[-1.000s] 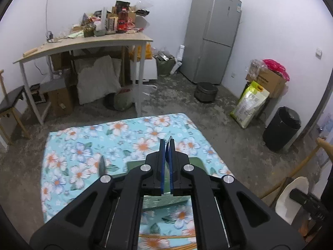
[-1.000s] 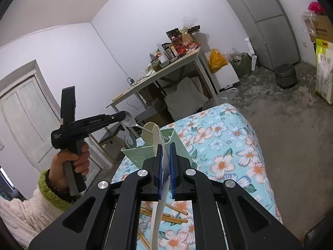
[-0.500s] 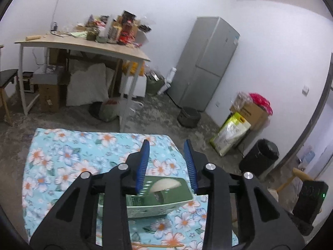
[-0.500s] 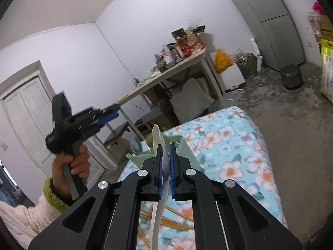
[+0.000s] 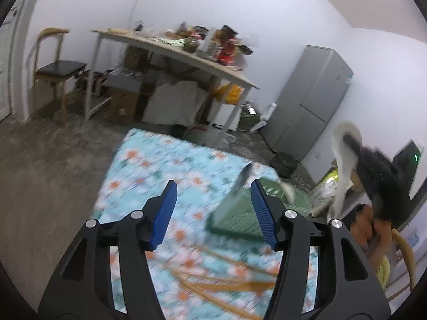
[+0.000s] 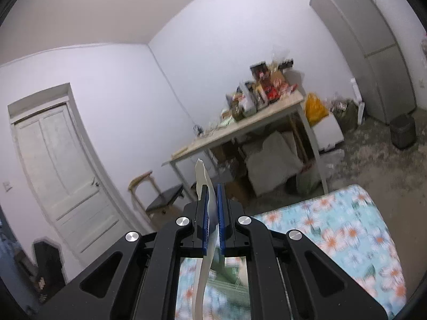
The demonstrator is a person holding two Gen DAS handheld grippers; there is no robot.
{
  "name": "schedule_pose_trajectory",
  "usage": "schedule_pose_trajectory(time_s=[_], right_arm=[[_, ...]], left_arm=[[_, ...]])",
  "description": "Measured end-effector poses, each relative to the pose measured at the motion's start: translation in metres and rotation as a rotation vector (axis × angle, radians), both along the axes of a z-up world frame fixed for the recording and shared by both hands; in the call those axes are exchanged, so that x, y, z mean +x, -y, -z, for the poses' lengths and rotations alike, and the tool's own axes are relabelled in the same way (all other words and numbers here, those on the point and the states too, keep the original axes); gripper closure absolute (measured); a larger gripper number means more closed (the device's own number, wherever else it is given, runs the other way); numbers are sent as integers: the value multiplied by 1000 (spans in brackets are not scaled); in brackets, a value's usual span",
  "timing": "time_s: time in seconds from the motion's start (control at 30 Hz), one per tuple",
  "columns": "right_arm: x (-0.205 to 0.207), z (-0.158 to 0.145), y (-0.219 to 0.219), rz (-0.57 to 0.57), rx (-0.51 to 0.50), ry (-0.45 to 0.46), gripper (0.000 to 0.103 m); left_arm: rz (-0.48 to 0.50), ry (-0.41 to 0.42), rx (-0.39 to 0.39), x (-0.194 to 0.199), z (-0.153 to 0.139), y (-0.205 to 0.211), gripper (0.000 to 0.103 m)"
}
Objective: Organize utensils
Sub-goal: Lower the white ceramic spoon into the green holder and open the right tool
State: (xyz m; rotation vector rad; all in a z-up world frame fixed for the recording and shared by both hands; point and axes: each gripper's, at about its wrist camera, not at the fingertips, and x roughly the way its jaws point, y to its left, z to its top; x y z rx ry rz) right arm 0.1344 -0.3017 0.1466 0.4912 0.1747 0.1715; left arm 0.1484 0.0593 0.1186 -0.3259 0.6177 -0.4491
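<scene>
Blue pads: the left gripper [image 5: 213,213] has two blue pads with a wide gap. Its jaws have just been opening, and nothing is between them.
Left gripper place: it hangs over the flowery cloth [image 5: 149,170], with the green holder just past its right finger.
Right gripper: the right gripper [image 6: 212,214] is squeezed tight on a white spoon [image 6: 205,184].
White spoon: its thin handle goes up between the blue pads and sticks out past the tips. The rest hangs down under the gripper. In the left view the spoon [image 5: 344,154] is up in the air on the right, away from the table.
Green holder: the green holder [image 5: 234,213] stands on the flowery cloth. A metal spoon [image 5: 242,178] and something white stick out of its top.
Chopsticks: brown chopsticks [image 5: 229,285] lie flat on the cloth, in front of the holder. They look blurry.
Room: a long table [image 6: 253,125] full of stuff stands by the wall. A grey fridge [image 6: 373,53] is in the corner, and a white door [image 6: 61,176] is on the left.
</scene>
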Motion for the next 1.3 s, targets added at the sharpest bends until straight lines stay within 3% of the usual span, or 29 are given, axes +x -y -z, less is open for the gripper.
schedule_pose_trajectory(time_s=[0.2,0.53,1.03,1.3], right_arm=[[38,7,-28,145,-50,48,96],[78,31,-59,303,-145,-7,96],[97,63,-77,329,-254,-65,96],[88,76,-79,272,-272,-85,95]], left_arm=[[-56,-33,-5,-12,18,-42,49],[-121,-44,-41,-16,34,-83,49],[-130,-59,-61,-12,44,-98,49],[-139,-67,-67,-10,47,-101,49]])
